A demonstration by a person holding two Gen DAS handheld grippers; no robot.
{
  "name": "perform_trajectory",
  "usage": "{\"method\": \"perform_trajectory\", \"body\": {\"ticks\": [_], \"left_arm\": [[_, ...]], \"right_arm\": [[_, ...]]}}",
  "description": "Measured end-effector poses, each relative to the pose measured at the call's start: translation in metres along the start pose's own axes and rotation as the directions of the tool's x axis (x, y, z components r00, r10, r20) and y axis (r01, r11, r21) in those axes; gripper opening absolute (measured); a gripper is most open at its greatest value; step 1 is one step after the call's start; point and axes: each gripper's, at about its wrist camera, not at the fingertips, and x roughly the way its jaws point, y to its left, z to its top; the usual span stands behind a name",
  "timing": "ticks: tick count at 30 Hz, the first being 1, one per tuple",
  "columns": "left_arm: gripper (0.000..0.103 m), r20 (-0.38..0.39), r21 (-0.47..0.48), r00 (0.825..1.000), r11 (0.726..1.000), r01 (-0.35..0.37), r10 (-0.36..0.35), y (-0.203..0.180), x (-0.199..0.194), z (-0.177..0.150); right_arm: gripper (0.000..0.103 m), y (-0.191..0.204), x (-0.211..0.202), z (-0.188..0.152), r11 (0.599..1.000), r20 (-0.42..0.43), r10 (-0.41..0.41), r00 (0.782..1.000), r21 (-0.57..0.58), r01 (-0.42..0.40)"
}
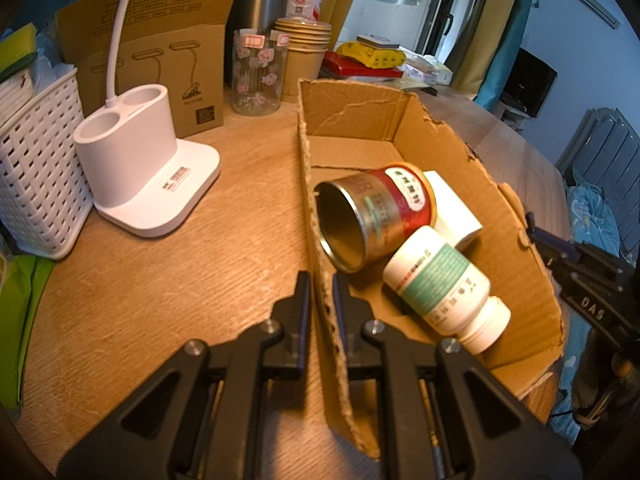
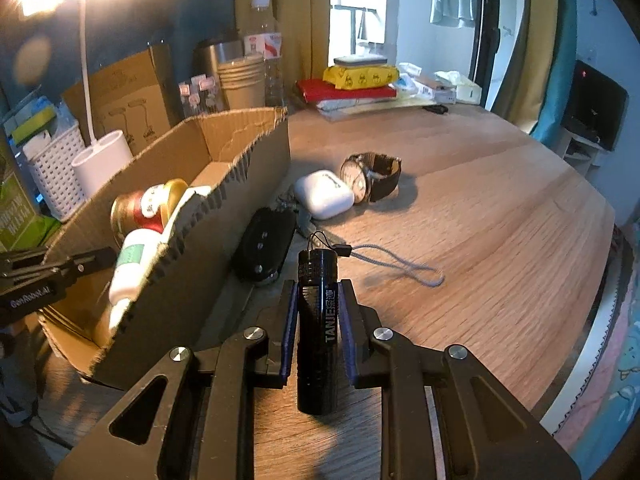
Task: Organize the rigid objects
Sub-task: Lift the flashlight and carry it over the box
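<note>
The right tool (image 2: 318,308) is clamped on the black flashlight (image 2: 318,320), its long axis running along the fingers. The cardboard box (image 2: 224,184) sits just left, so that's the way to go; the left tool (image 1: 321,300) pinches the box's wall.
</note>
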Motion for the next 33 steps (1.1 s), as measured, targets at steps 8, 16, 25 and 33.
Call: {"method": "perform_trajectory", "body": {"ticks": [8, 16, 25, 33], "left_arm": [[0.012, 0.0, -0.001, 1.0, 1.0, 0.0, 0.0, 0.0, 0.0, 0.0], [0.012, 0.0, 0.0, 1.0, 1.0, -0.001, 0.001, 0.0, 0.0, 0.0], [0.012, 0.0, 0.0, 1.0, 1.0, -0.001, 0.001, 0.0, 0.0, 0.0], [0.012, 0.001, 0.0, 1.0, 1.0, -0.002, 0.002, 0.0, 0.0, 0.0]], "right_arm": [[0.021, -0.002, -0.02, 0.013, 1.0, 0.054, -0.007, 0.999, -0.001, 0.007], [0.02, -0.002, -0.027, 0.022, 1.0, 0.081, -0.004, 0.997, 0.001, 0.004], [0.02, 0.001, -0.042, 0.035, 1.0, 0.124, -0.004, 0.992, -0.011, 0.005], [0.02, 0.011, -0.053, 0.052, 0.999, 0.173, 0.013, 0.985, -0.032, -0.008]]}}
